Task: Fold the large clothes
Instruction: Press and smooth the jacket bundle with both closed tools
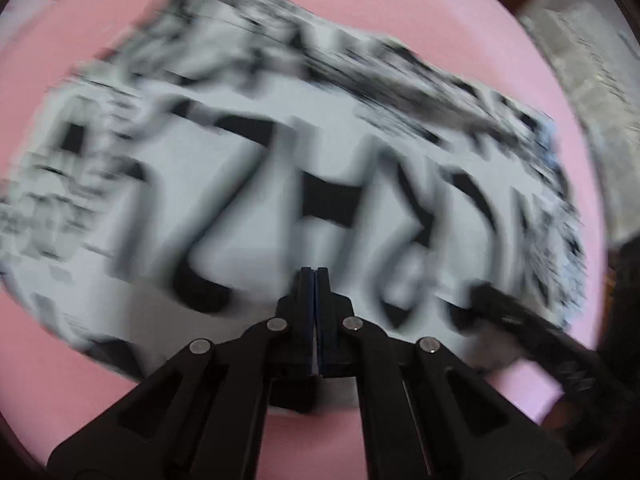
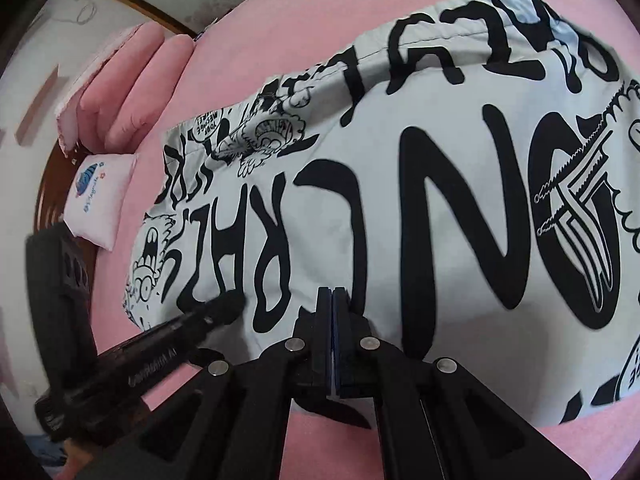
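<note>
A white garment with big black letters and cartoon print (image 2: 400,184) lies spread on a pink bed sheet (image 2: 280,32). It also shows, motion-blurred, in the left wrist view (image 1: 280,168). My left gripper (image 1: 316,272) has its jaws pressed together over the garment's near part; no cloth shows between them. My right gripper (image 2: 332,292) also has its jaws together over the garment's near edge. The left gripper's fingers (image 2: 208,312) show at the left of the right wrist view, resting on the cloth. The right gripper's fingers (image 1: 512,312) show at the right of the left wrist view.
Pink pillows (image 2: 128,92) and a small white cushion with a blue print (image 2: 100,196) lie at the head of the bed by a wooden frame (image 2: 132,4). A pale floor (image 1: 592,92) lies beyond the bed's edge.
</note>
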A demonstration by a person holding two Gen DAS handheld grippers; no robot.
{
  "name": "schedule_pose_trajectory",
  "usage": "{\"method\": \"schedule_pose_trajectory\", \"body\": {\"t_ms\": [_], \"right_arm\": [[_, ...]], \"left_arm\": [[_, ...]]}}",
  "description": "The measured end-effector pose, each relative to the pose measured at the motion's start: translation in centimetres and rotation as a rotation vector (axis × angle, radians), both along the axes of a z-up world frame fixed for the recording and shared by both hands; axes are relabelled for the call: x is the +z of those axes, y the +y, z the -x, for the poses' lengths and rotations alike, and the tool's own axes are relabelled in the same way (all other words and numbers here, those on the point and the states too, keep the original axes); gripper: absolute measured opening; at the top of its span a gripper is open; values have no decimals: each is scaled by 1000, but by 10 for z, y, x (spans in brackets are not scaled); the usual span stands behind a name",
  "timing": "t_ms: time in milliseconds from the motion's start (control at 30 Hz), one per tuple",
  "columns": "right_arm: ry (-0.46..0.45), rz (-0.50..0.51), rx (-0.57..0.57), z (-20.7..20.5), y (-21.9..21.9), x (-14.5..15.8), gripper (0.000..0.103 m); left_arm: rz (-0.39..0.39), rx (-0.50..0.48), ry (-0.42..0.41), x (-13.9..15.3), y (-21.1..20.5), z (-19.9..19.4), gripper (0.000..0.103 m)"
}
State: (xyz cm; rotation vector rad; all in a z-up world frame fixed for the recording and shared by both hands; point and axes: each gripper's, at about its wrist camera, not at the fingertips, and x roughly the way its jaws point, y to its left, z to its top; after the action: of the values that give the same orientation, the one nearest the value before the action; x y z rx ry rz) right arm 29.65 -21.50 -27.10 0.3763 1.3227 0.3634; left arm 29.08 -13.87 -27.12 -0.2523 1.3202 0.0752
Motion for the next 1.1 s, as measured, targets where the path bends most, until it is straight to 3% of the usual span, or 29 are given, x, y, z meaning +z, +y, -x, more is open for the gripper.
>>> {"method": "schedule_pose_trajectory", "body": {"t_ms": [100, 167, 267, 367, 433, 467, 500, 533, 567, 633, 733, 867, 967, 1033, 1100], "right_arm": [[-77, 157, 28, -3, -42, 16, 0], [-71, 363, -61, -2, -72, 15, 0], [-27, 409, -218, 2, -134, 10, 0], [-19, 393, -276, 10, -181, 15, 0], [-25, 467, -262, 11, -183, 24, 0], [-28, 535, -262, 11, -181, 30, 0], [-29, 570, -272, 10, -178, 34, 0], [-25, 598, -297, 10, -172, 38, 0], [-15, 606, -327, 11, -168, 42, 0], [-17, 566, -348, 13, -155, 47, 0], [-77, 450, -350, 20, -129, 58, 0], [-117, 316, -322, 23, -77, 60, 0], [-102, 202, -248, 19, -37, 59, 0], [-112, 192, -158, 9, -5, 56, 0], [-131, 177, -100, -2, 19, 51, 0]], "left_arm": [[-156, 64, 26, -2, 34, 3, 1], [-144, 107, 25, -4, 57, 10, 1], [-284, 142, 50, -9, 90, 23, 1], [-309, 188, 47, -11, 115, 39, 1], [-476, 214, 88, -14, 123, 48, 1], [-652, 244, 166, -21, 129, 52, 1], [-722, 282, 233, -28, 141, 59, 1], [-677, 329, 247, -31, 151, 67, 1], [-581, 399, 235, -29, 163, 77, 1], [-442, 532, 204, -21, 177, 96, 1], [-430, 549, 141, 0, 163, 105, 1], [-382, 434, -11, 35, 112, 95, 1], [-220, 260, -106, 43, 51, 62, 1], [-64, 132, -107, 39, 17, 37, 1], [13, 40, -83, 33, -16, 3, 1]]}}
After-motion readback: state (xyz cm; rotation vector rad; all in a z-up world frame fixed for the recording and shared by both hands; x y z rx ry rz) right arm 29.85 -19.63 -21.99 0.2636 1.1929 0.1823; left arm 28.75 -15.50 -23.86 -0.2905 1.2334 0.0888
